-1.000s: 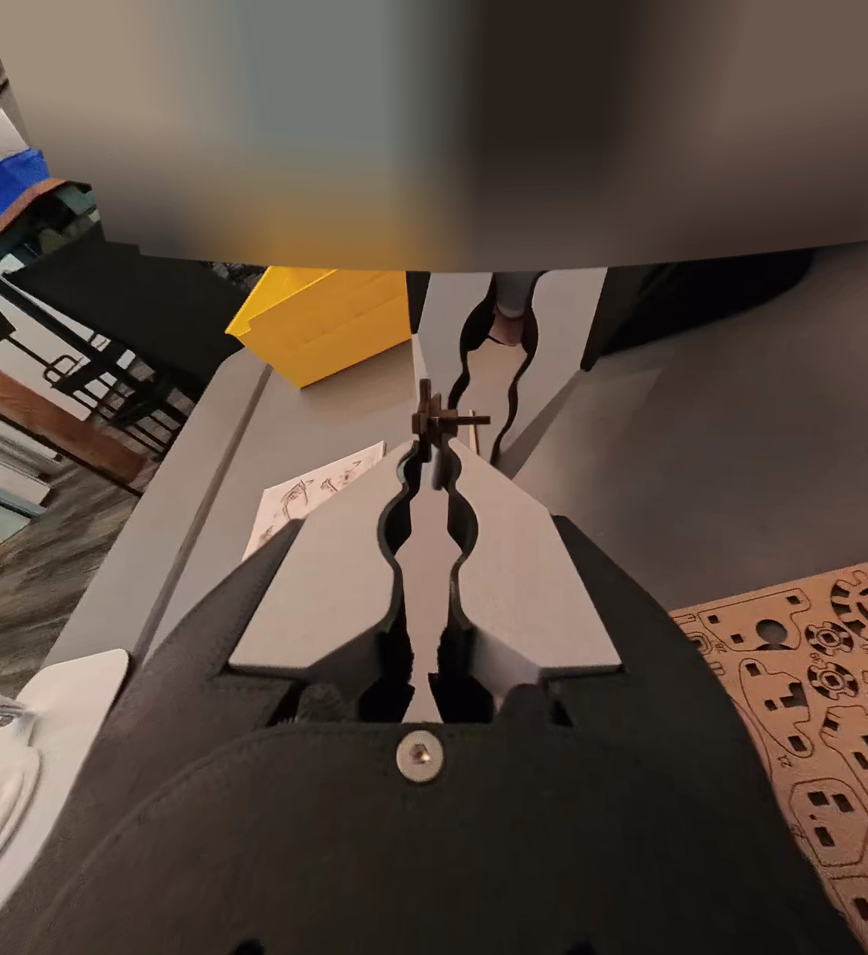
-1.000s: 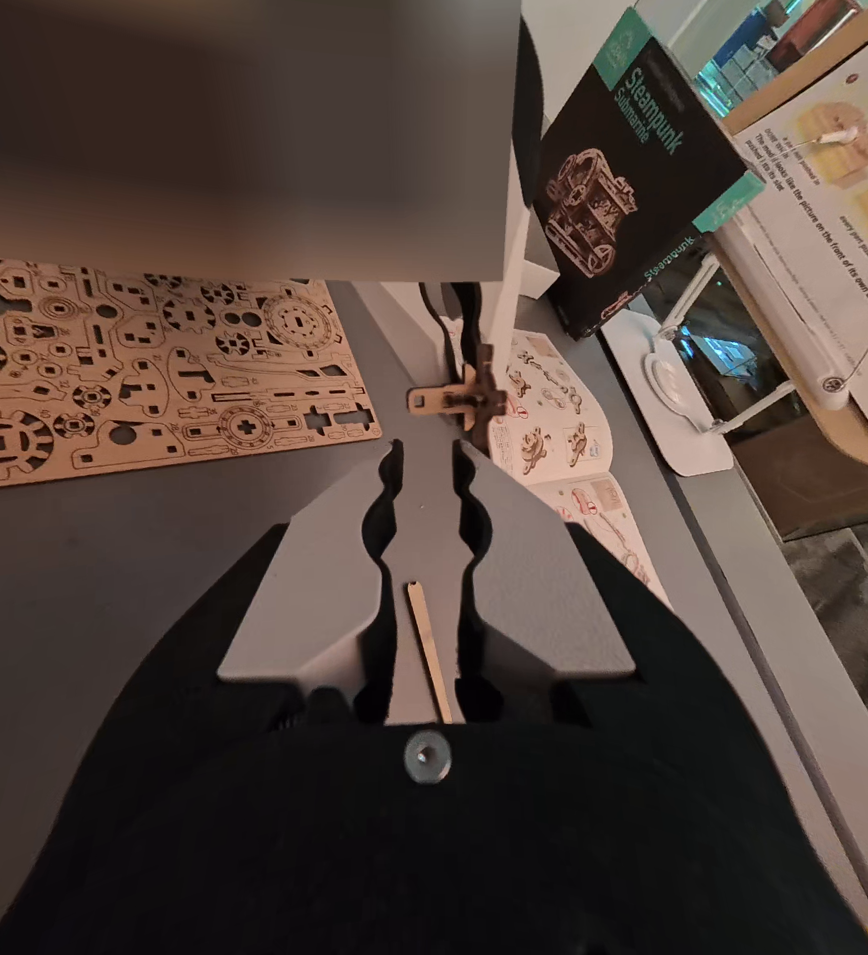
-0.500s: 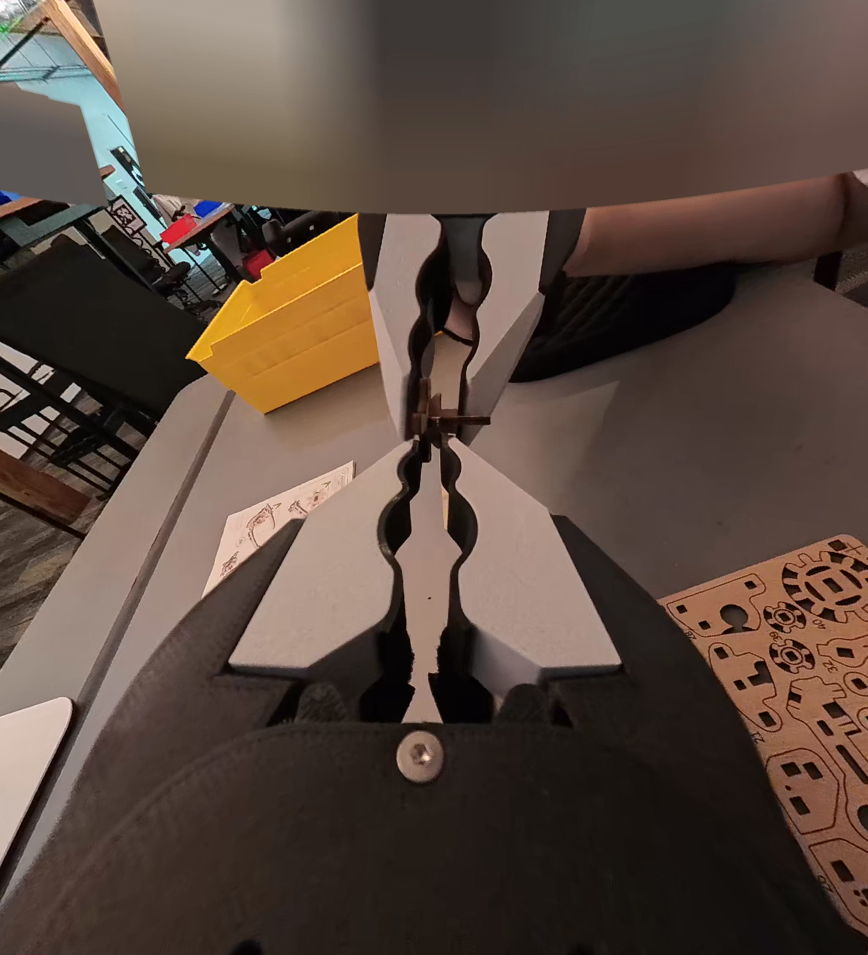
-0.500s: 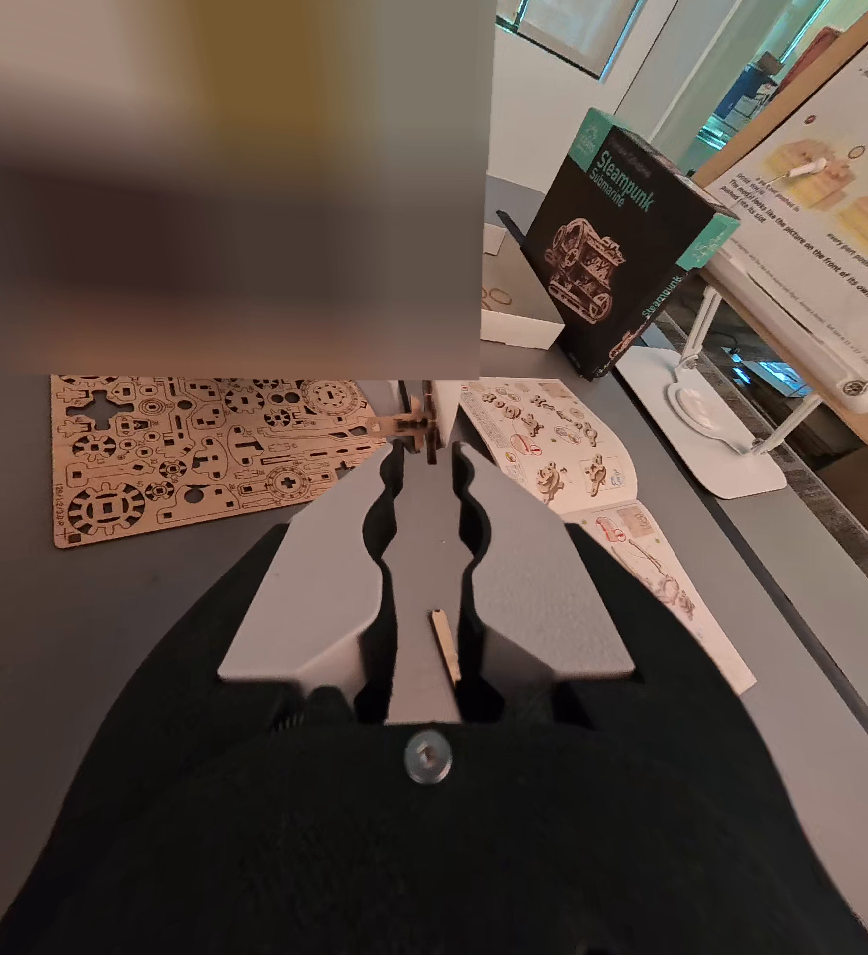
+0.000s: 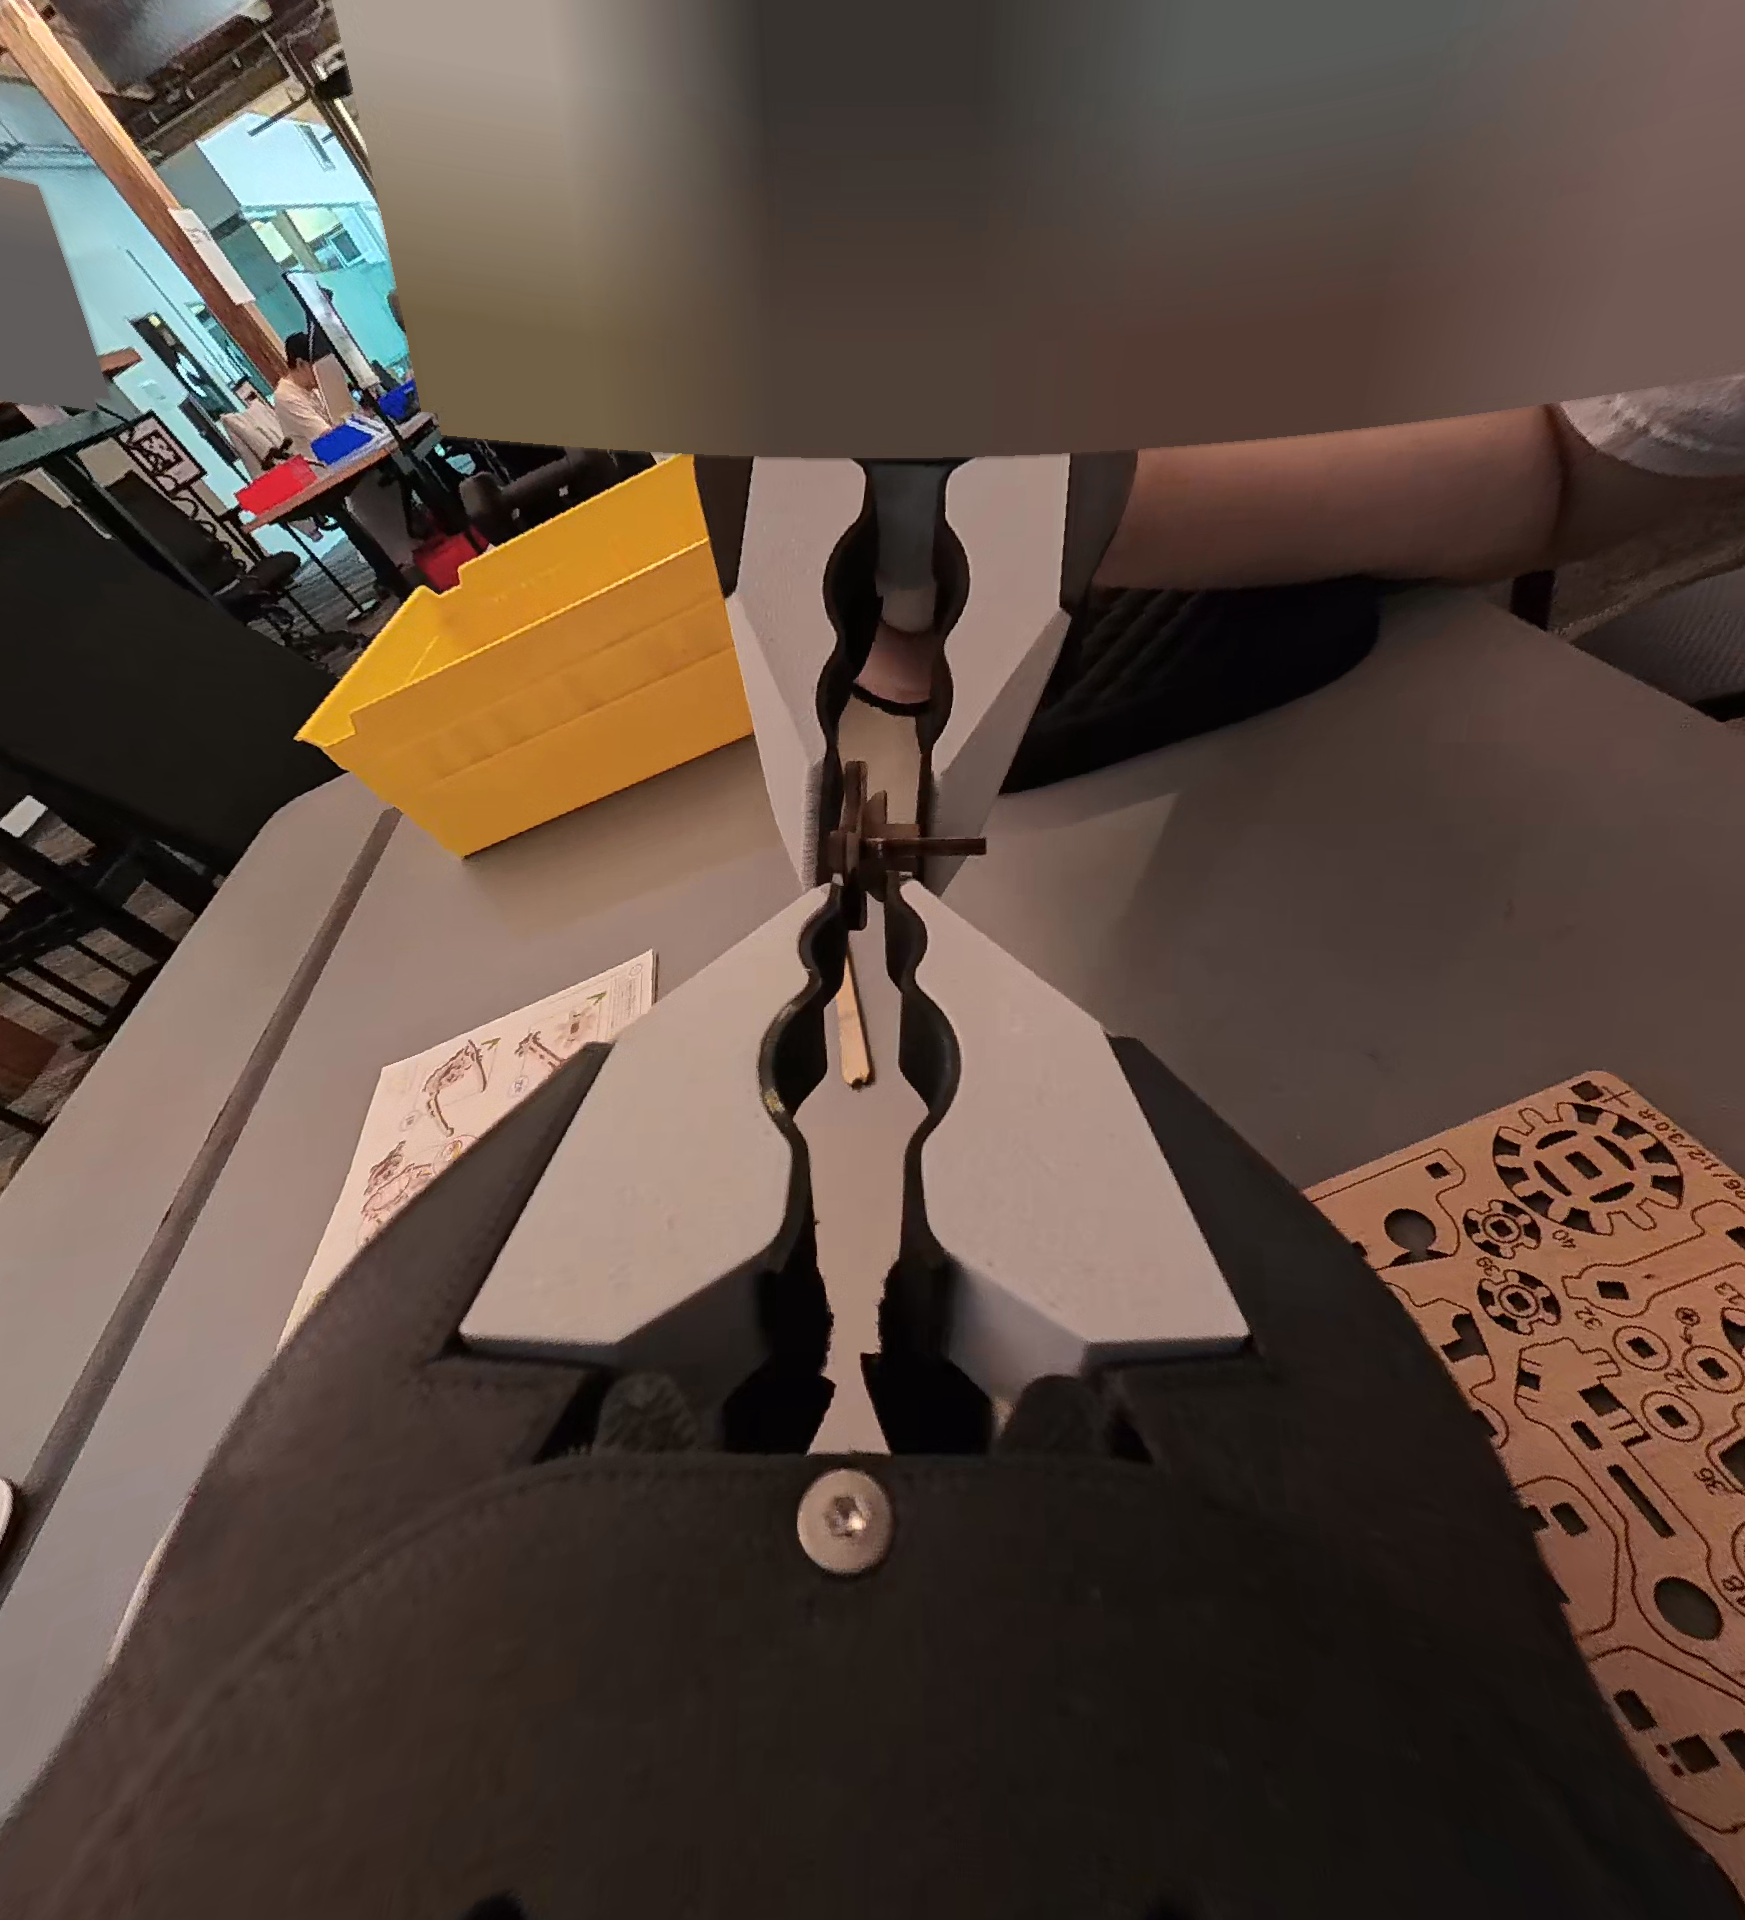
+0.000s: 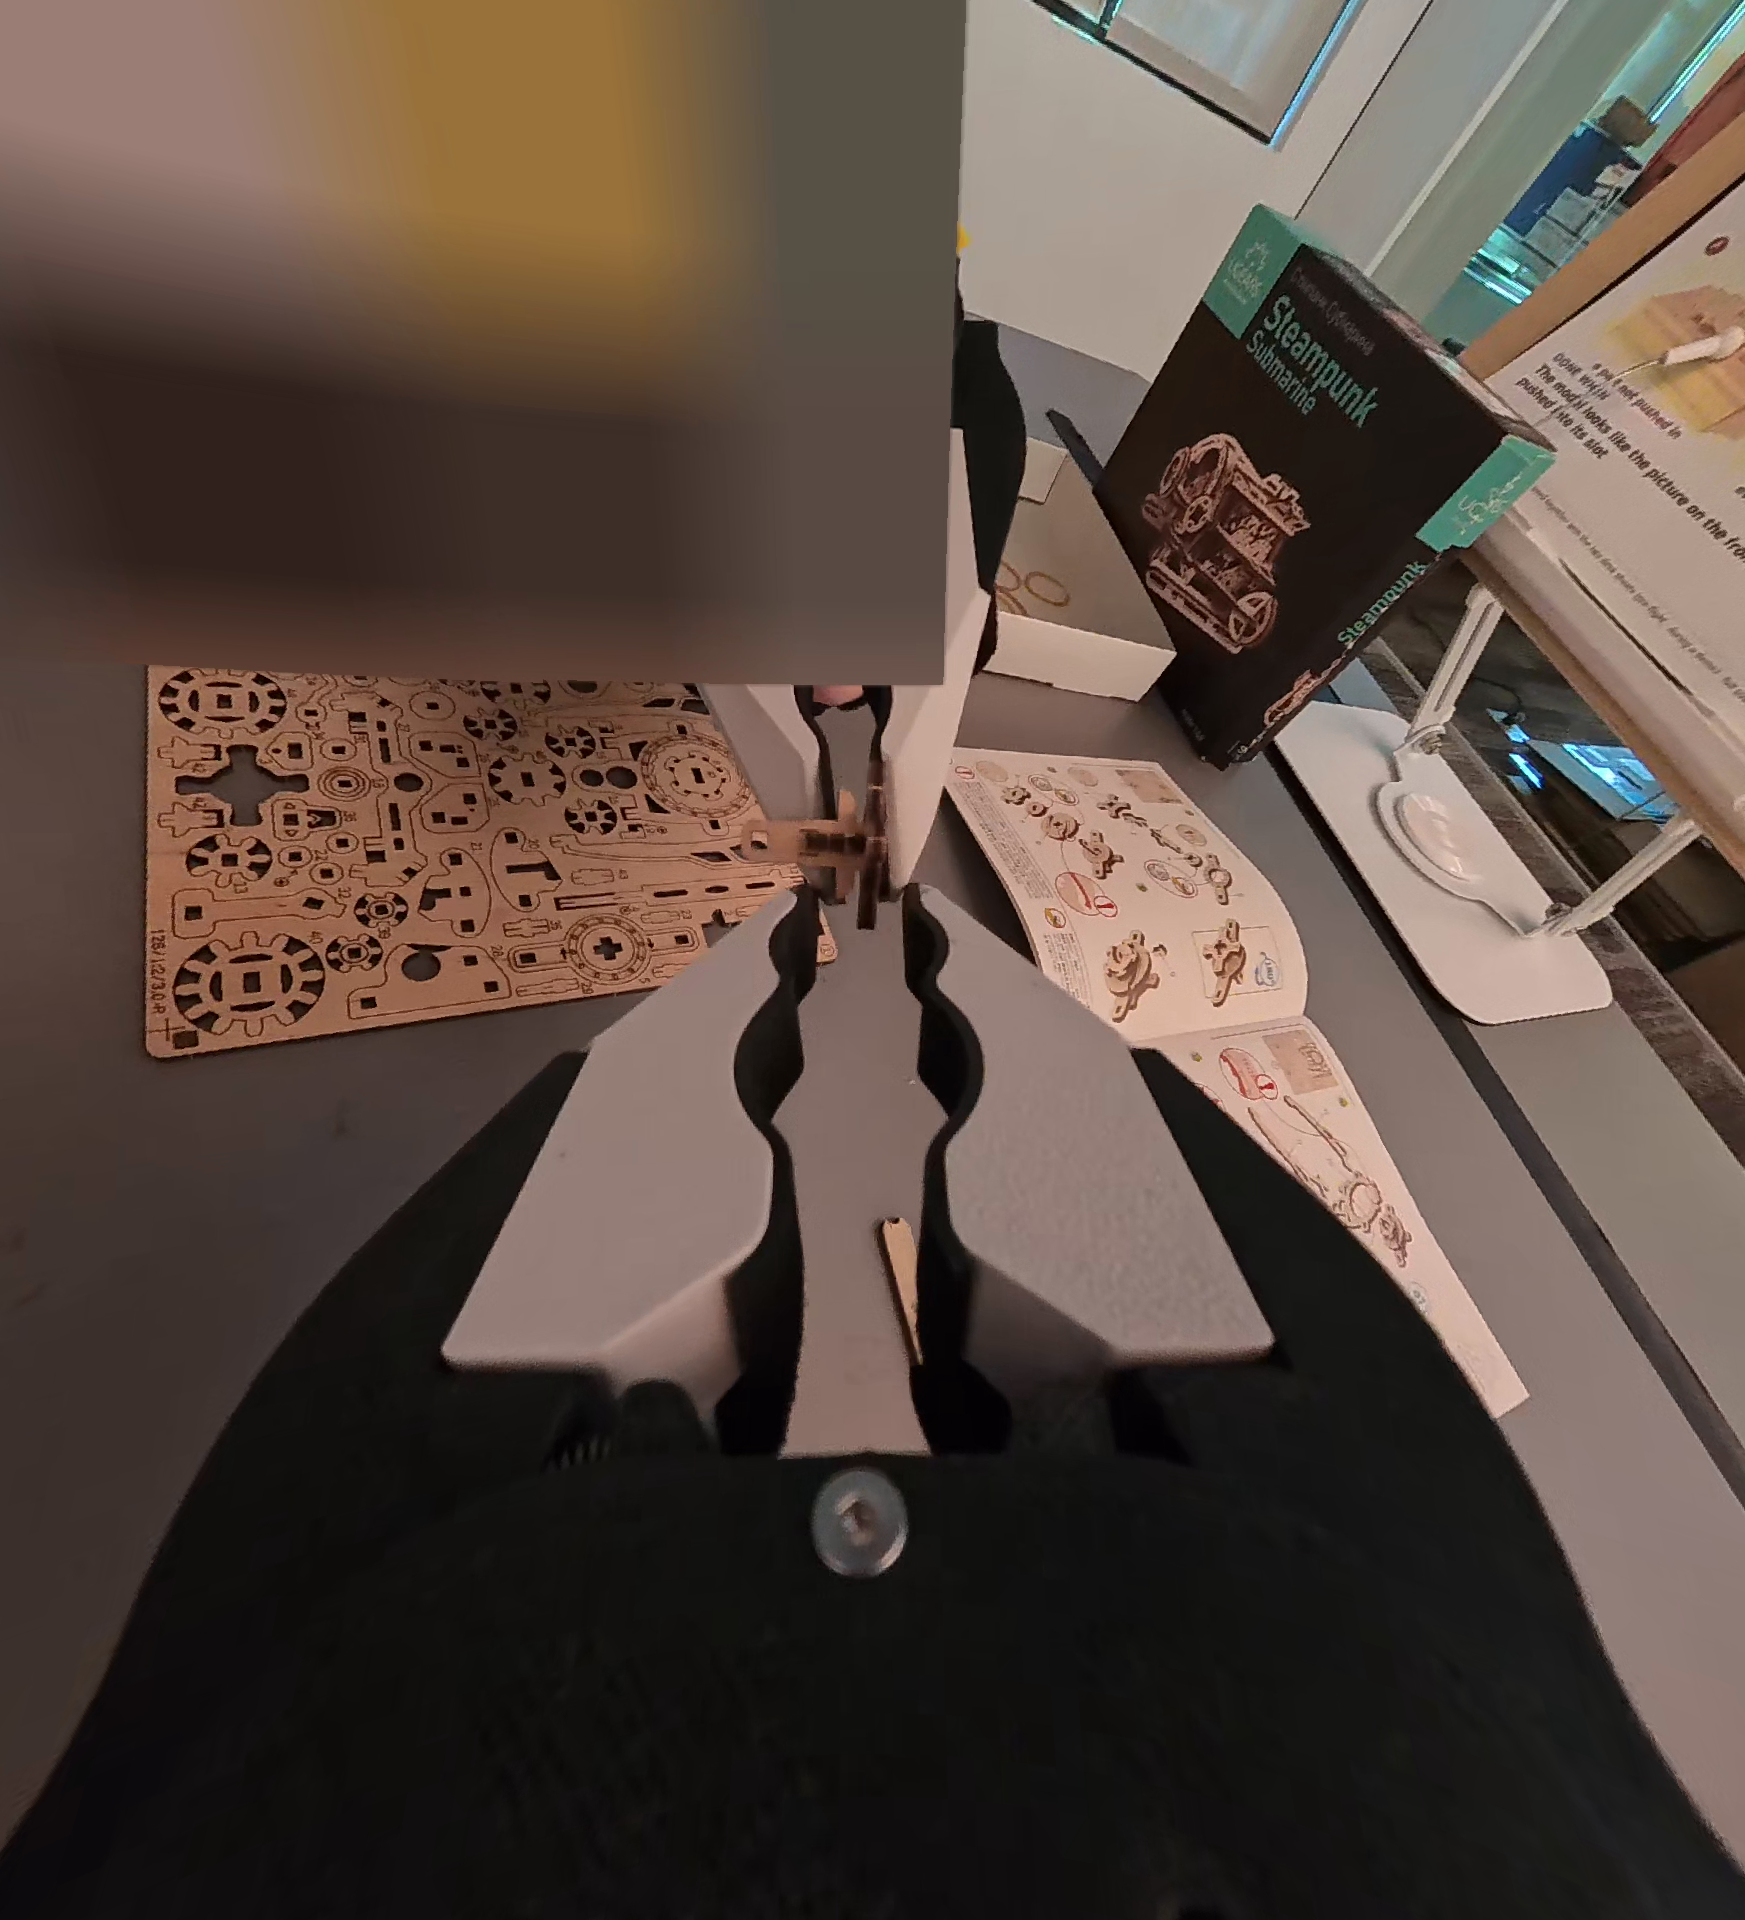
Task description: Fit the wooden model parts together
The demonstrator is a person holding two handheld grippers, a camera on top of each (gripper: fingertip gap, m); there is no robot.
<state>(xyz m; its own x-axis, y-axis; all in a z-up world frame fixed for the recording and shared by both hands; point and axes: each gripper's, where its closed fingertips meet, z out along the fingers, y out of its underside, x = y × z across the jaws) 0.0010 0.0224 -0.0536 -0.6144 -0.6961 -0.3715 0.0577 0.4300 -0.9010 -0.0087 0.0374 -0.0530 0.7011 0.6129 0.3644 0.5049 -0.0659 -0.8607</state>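
Observation:
My left gripper (image 5: 863, 896) is shut on a small dark wooden assembly (image 5: 863, 840), a gear-like disc with a cross axle sticking out to the right. It holds it in the air above the grey table (image 5: 1315, 914). My right gripper (image 6: 852, 906) is open and faces the left one tip to tip. Its fingertips (image 5: 808, 800) stand on either side of the assembly (image 6: 832, 844). A loose flat wooden stick (image 6: 899, 1288) lies on the table under the grippers and also shows in the left wrist view (image 5: 853, 1023).
A laser-cut wooden parts sheet (image 6: 411, 852) lies flat on the table. An open instruction booklet (image 6: 1159, 914) lies beside it. A dark model box (image 6: 1294, 488), a white lamp base (image 6: 1450, 862) and a yellow bin (image 5: 556, 696) stand around. A person's arm (image 5: 1315, 499) rests at the far edge. My left and right fingertips are right by each other. The loose flat wooden stick (image 6: 899, 1288) is about 12 cm from both grippers' fingertips. My left wrist view (image 5: 859, 1032) looks at it from another angle.
The two grippers have come together: the right gripper's open tips, apart from the assembly a second ago, now straddle it. The left gripper stays shut on the assembly.

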